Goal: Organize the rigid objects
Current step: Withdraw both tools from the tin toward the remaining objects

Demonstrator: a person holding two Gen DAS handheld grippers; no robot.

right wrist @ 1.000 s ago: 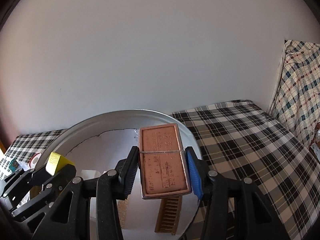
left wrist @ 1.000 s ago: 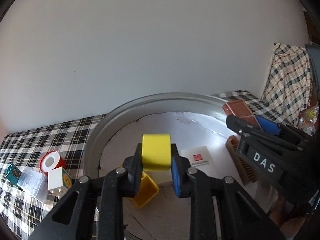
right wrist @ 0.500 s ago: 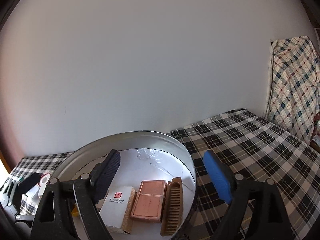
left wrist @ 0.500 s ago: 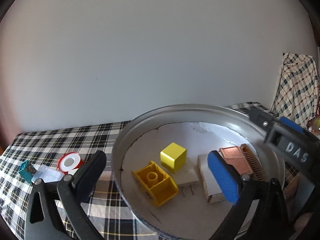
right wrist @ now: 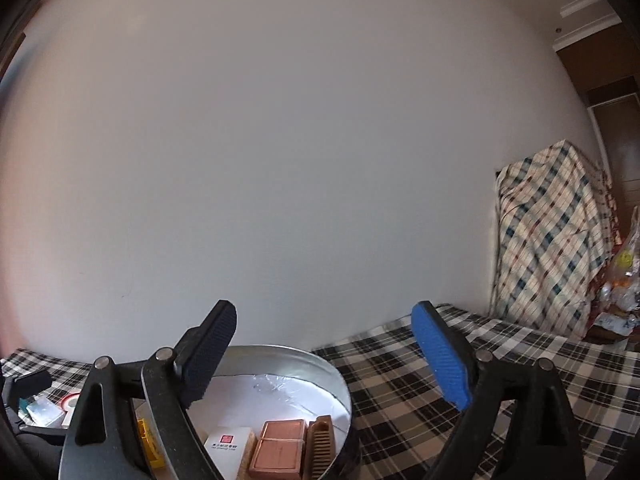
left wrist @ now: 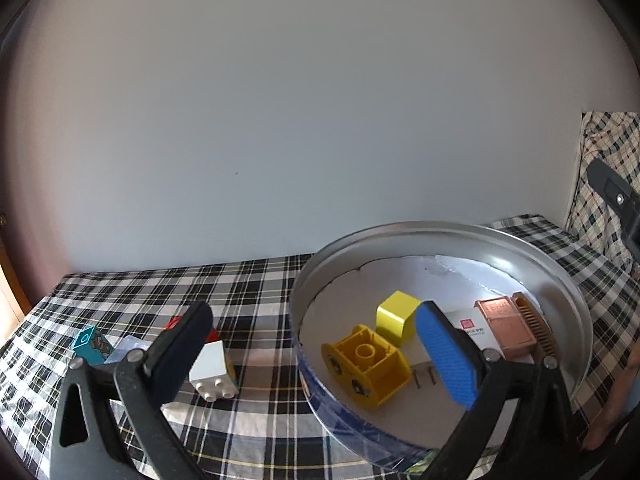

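Both tongs have drawn back from the round tin, left gripper and right gripper spread apart, empty; yellow cube and copper box lie inside; white box's red-stamp print is unreadable

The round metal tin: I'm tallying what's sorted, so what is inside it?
Inside the round metal tin: a yellow cube, a yellow toy brick, a white box, a copper-coloured case and a brown comb. The left gripper hides part of the floor.

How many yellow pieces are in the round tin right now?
2. The yellow cube sits mid-tin, and the big yellow brick lies just in front of it near the tin wall. The left tongs' pad may hide others.
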